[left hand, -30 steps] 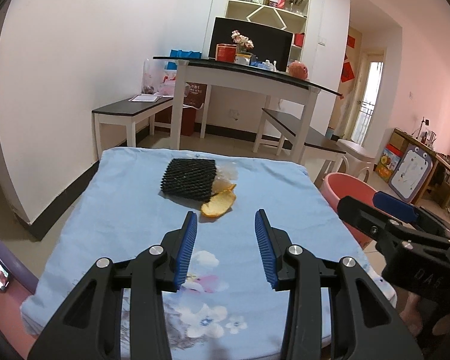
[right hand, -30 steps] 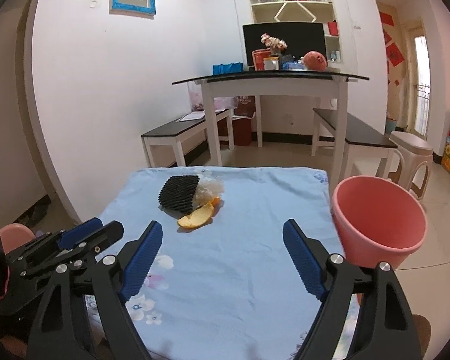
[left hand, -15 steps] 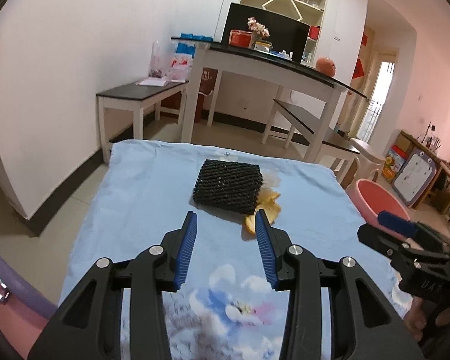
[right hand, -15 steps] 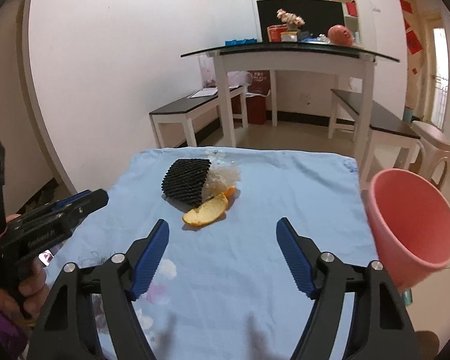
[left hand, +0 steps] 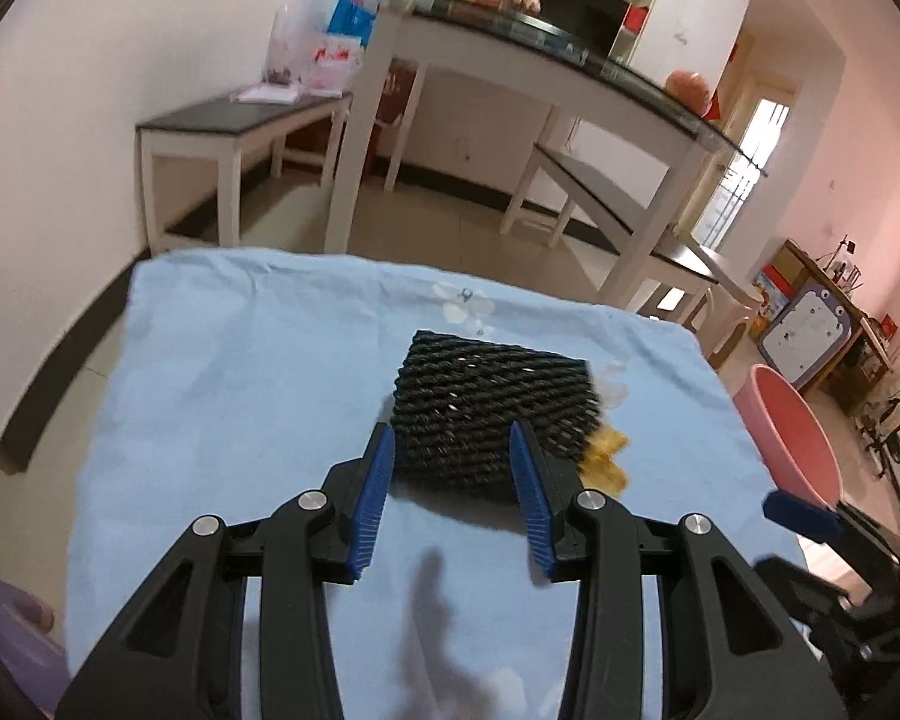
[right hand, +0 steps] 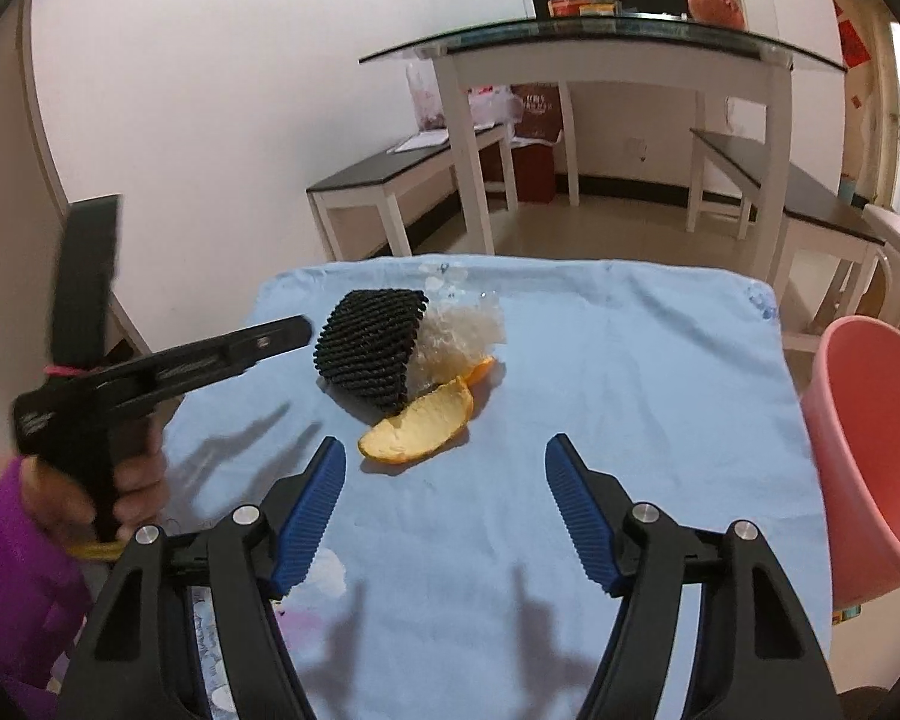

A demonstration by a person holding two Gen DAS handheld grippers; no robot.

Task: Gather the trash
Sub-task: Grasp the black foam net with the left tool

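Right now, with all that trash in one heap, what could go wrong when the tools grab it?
The left tool is nearly at the black net. The white net and peel touch that net, so lifting it might drag them along or scatter them. The bin stands off the cloth's edge, so loose bits could drop on the floor.

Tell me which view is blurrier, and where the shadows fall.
Left wrist view: softly blurred overall, black foam net smeared; faint finger shadows on the blue cloth below the left gripper. Right wrist view: sharper, orange peel crisp; the other gripper's handle is motion-blurred; shadows beneath the right gripper.
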